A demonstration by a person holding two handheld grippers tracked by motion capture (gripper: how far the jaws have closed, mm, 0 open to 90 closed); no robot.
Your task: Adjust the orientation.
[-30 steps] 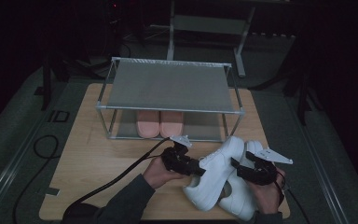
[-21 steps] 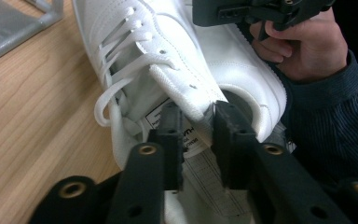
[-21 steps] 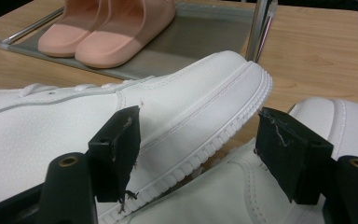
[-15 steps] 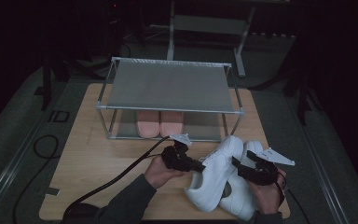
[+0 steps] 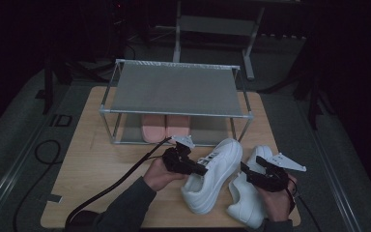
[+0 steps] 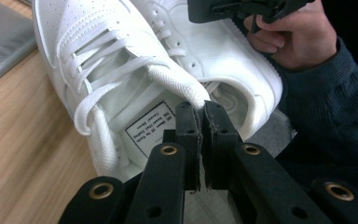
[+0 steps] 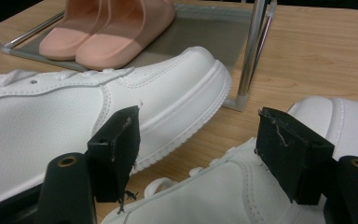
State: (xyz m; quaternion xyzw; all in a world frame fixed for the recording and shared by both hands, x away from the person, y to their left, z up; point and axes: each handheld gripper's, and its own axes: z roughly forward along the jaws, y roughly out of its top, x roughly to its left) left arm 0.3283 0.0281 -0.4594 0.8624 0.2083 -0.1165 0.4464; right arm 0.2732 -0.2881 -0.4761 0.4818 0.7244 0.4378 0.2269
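Sneakers: two white lace-up sneakers lie on the worktop in front of the rack, toes toward it; the left sneaker (image 5: 212, 176) and the right sneaker (image 5: 248, 193) sit just beside each other, neither on a shelf.
Left tool: left tool (image 6: 199, 122) has just been closing; its jaws now pinch the padded collar of the left sneaker by the tongue label.
Right tool: right tool (image 7: 200, 154) stands with jaws spread wide over the right sneaker, pads not pressing on it.
Progress: judged early. One shoe is gripped, neither is lifted; both remain to be placed, probably on the rack.
Rack: two-tier metal shoe rack (image 5: 174, 89) at the far half of the worktop; top shelf bare, a pair of pink slides (image 5: 165, 126) on the lower tier.
Surface: pale wood-grain worktop (image 5: 101, 159); black cable (image 5: 121, 181) trails from the left tool across it.
Room: dim, grey floor around the worktop, dark stands and a metal frame behind.
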